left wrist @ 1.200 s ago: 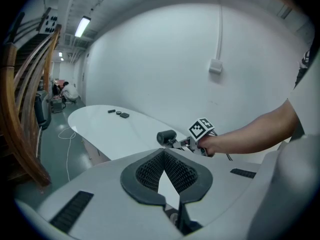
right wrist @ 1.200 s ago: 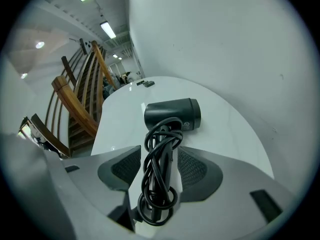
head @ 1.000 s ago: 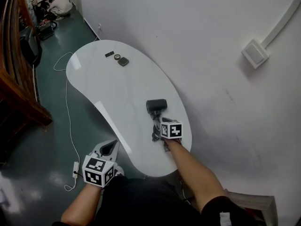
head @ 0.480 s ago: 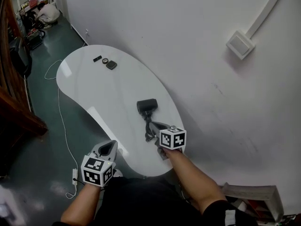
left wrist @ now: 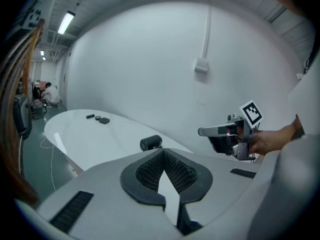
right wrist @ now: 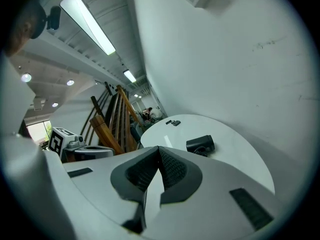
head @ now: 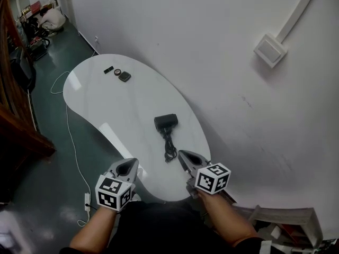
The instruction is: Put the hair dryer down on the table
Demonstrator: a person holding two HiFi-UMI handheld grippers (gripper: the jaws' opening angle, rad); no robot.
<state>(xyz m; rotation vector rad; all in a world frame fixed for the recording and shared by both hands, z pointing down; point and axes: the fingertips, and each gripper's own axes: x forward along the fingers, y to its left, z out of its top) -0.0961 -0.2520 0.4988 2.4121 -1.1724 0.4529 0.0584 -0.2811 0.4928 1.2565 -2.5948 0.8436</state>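
The black hair dryer (head: 166, 121) lies on its side on the white kidney-shaped table (head: 122, 105), its dark cord (head: 169, 148) bunched toward me. My right gripper (head: 186, 158) hovers over the near table edge, shut and empty, a short way back from the cord. In the right gripper view the hair dryer (right wrist: 200, 144) lies ahead of the shut right gripper (right wrist: 159, 149). My left gripper (head: 127, 167) is held off the table's near left edge, shut on nothing. From the left gripper view, the hair dryer (left wrist: 150, 143) lies beyond the left gripper (left wrist: 162, 153).
Three small dark items (head: 124, 76) lie at the table's far end. A white cable (head: 74, 142) runs over the green floor to a power strip (head: 87, 199). A white wall with a junction box (head: 270, 50) borders the table on the right. A wooden stair rail (head: 21, 136) stands left.
My right gripper has drawn back from the hair dryer's handle toward me, and its jaws are now together. The hair dryer stays lying on the table. The left gripper has hardly moved.
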